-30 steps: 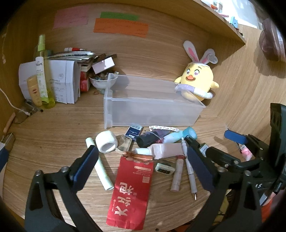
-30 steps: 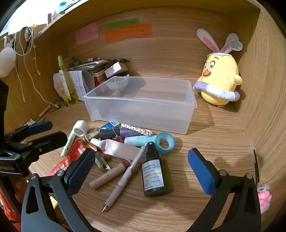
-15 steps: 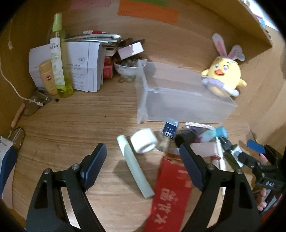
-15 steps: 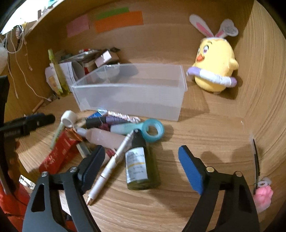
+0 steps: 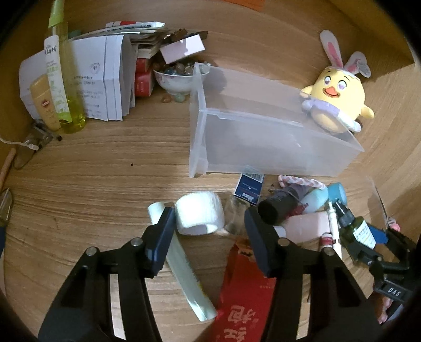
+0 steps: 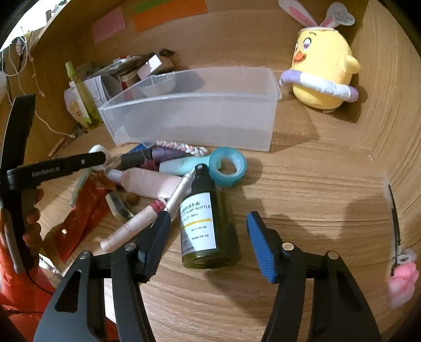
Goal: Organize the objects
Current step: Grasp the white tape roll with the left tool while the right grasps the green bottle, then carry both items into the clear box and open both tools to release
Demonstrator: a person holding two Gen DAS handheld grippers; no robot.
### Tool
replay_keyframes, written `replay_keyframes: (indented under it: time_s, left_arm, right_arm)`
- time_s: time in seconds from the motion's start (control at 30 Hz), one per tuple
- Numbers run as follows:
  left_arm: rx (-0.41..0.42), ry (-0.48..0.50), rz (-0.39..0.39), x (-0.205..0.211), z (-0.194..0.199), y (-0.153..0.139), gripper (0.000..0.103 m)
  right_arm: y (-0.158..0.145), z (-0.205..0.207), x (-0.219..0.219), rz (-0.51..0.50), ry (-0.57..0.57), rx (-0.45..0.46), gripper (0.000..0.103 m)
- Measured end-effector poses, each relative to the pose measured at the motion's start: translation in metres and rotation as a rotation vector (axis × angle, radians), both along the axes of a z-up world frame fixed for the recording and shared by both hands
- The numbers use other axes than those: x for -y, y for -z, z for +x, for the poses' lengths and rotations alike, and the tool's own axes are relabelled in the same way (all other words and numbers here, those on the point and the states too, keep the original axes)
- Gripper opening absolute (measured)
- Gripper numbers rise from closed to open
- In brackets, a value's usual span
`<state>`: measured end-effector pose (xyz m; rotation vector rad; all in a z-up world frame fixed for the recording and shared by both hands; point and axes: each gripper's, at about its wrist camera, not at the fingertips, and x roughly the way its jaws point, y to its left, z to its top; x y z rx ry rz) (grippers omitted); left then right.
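Squarely between closing right gripper jaws, green bottle.

Bare desk right of bin; clutter crowds its front.

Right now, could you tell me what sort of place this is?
Probably a home desk nook: a wooden desk littered with cosmetics, sticky notes on the back panel, and a plush chick.
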<state>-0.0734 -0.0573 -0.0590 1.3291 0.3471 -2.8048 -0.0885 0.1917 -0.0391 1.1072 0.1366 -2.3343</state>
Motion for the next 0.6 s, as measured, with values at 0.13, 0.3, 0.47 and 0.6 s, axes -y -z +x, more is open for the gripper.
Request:
replay_keyframes:
  time_s: [0.13,0.3,0.47,0.6]
  left_arm:
    - [0.012,-0.016,0.004,0.002,-0.006,0.004,0.044]
    - [0.008,-0.03,0.002,0.003,-0.007,0.007,0.038]
    - [-0.021,-0.035,0.004,0.003,-0.003,0.0,0.038]
    - [-0.053,-0.034,0.007,0.002,0.002,-0.01,0.038]
  right_arm:
    - [0.006,-0.004,0.0,-0.014,-0.003,0.029,0.04]
    - [0.004,-0.001,-0.003,-0.02,0.005,0.008,0.038]
    - [-0.005,0.002,-0.005,-0.034,-0.005,-0.02,0.038]
    - [-0.017,0.006,-0.006,-0.055,-0.011,-0.049,0.038]
